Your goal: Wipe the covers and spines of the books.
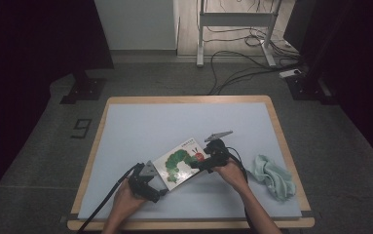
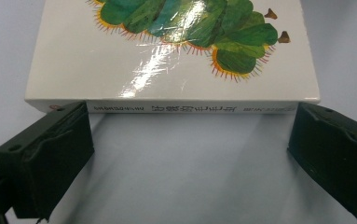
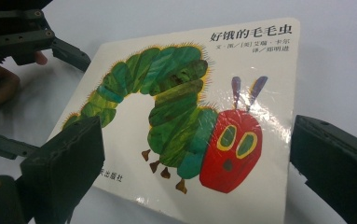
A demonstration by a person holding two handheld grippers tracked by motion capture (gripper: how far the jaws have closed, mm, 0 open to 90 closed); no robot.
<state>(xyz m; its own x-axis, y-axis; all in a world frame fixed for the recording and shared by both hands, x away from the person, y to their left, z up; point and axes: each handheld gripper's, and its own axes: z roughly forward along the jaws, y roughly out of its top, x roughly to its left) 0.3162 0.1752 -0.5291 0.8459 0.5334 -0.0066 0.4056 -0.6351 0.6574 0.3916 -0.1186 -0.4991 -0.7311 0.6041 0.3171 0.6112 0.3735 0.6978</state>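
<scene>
White book [image 2: 171, 79], spine between open fingers [image 2: 55, 149]

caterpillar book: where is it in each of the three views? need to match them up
High view: the caterpillar picture book lies low of centre on the blue mat, between the left gripper and right gripper.
Left gripper view: upper half, spine facing the camera between the open jaws.
Right gripper view: centre, front cover up, between the open jaws.
Shared landmark: the green caterpillar body on the cover.
</scene>
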